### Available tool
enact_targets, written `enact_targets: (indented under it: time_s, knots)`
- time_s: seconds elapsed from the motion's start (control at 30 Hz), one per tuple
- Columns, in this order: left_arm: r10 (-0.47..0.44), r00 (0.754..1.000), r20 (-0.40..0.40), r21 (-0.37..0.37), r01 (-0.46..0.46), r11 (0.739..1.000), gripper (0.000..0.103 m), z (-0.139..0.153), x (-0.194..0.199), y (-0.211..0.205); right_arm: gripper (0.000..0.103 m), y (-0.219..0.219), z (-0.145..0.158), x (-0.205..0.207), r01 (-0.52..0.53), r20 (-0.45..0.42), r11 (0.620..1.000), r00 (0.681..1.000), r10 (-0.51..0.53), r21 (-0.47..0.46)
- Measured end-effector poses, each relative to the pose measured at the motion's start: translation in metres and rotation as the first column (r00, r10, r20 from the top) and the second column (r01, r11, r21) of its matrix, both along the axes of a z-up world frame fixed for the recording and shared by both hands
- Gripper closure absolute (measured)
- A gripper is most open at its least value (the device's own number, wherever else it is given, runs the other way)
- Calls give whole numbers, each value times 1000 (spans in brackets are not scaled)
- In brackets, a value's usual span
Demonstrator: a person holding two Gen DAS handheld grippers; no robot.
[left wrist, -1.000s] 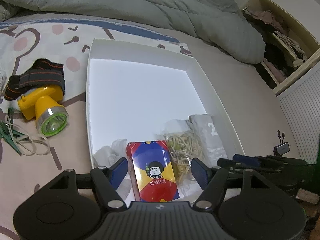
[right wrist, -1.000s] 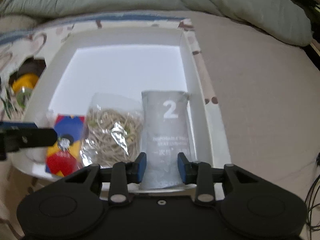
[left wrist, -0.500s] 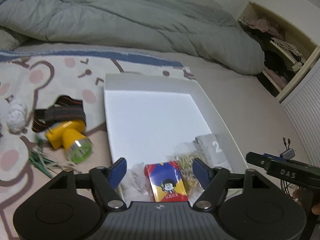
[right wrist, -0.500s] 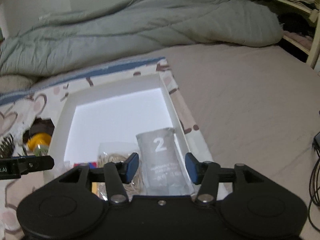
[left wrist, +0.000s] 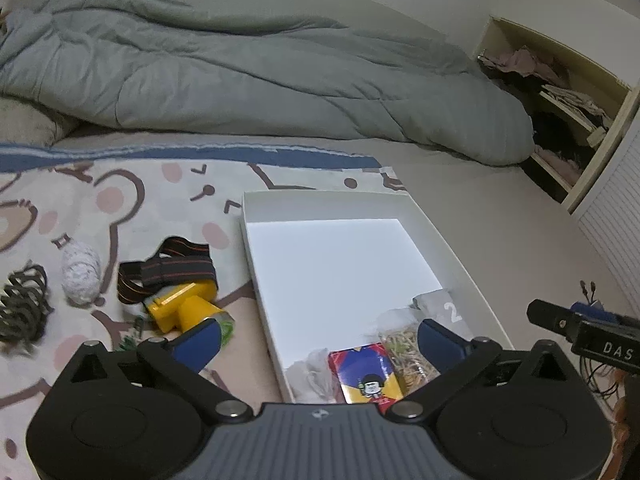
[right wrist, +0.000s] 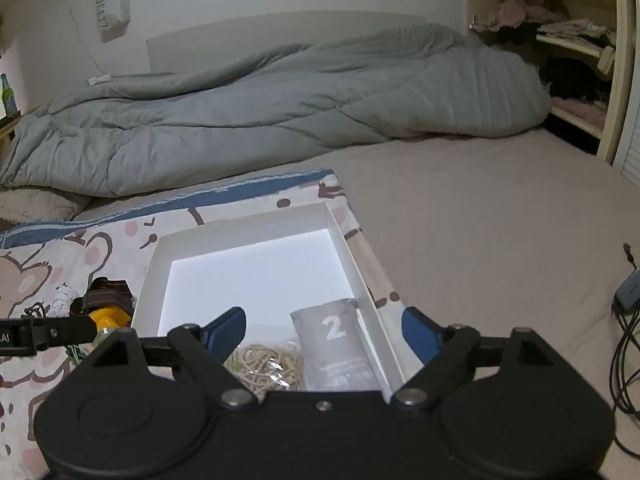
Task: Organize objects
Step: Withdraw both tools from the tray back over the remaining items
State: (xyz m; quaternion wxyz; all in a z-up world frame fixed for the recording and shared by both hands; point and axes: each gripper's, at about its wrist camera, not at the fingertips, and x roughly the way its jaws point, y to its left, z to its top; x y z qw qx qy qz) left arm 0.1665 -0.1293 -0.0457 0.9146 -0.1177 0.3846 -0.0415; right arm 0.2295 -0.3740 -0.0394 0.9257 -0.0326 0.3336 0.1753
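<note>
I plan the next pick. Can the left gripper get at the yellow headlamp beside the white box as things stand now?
Probably yes. The left gripper is open and holds nothing, and the yellow headlamp lies uncovered on the printed blanket, outside the white box, just ahead of its left finger. Only its strap sits behind.

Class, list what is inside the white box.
Inside the white box: grey packet marked 2, bag of rubber bands, red card pack, white wrapper. Anything beneath them is hidden.

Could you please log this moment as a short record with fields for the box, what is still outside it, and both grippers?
box: white box on the bed
contents: red card pack, bag of rubber bands, grey pouch, at its near end
outside, left of box: yellow headlamp, white ball
left gripper: open, empty
right gripper: open, empty
</note>
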Motion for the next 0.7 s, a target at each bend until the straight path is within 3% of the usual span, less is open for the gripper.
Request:
enact_targets:
  time_s: [0.1, 0.2, 0.7]
  knots:
    - [-5, 1000, 16, 31, 4, 1000, 0, 3, -4, 2, 3, 3, 2, -5, -2, 16, 1000, 1000, 2, 1]
    - [-9, 1000, 22, 32, 8, 999, 0, 5, -7, 4, 0, 5, 4, -9, 3, 38, 1000, 999, -3, 1]
    - [0, 999, 41, 32, -2, 999, 0, 12, -13, 14, 0, 9, 5, -16, 32, 52, 999, 998, -31, -18]
